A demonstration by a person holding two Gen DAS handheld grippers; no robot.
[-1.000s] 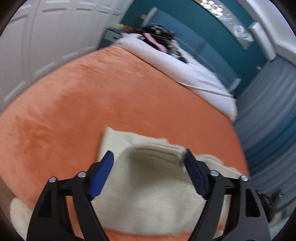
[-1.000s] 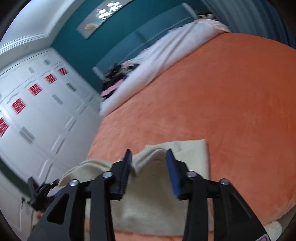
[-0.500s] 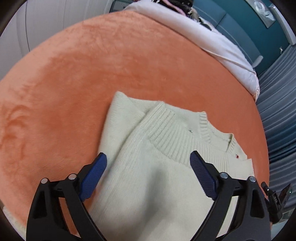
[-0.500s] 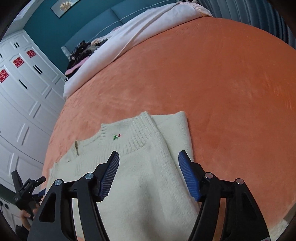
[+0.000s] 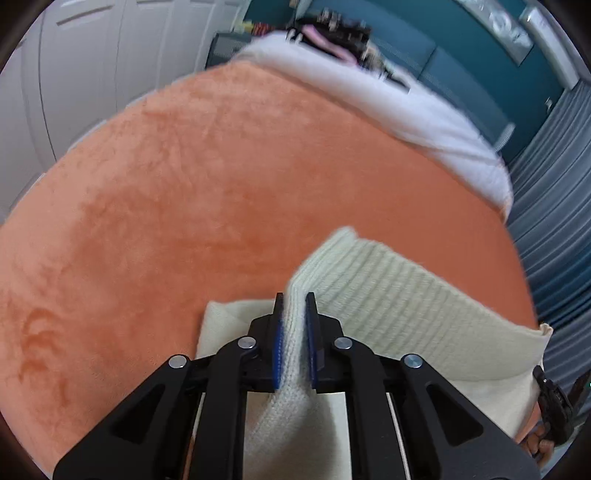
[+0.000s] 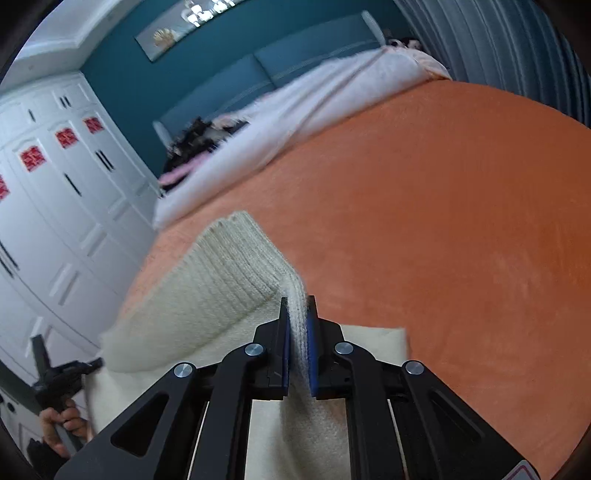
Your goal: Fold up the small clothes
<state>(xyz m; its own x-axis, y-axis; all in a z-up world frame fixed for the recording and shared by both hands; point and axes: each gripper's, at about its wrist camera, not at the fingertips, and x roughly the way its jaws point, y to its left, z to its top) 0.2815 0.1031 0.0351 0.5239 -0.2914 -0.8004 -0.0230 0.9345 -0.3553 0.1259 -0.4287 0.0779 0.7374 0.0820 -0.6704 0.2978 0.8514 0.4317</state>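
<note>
A small cream knit sweater lies at the near edge of an orange blanket. My left gripper is shut on the sweater's ribbed hem at its left corner and holds it raised above the layer beneath. My right gripper is shut on the same ribbed hem at its right corner, also lifted. The hem stretches between the two grippers. A flat cream layer stays on the orange blanket below. The other gripper and hand show at the right wrist view's lower left.
A white duvet with dark and pink clothes lies across the far side of the bed. White wardrobe doors stand on one side, grey curtains on the other, and a teal headboard behind.
Both grippers were open above the flat sweater half a second ago. Now both have shut on the ribbed hem and lifted it, so it stands up from the blanket.
</note>
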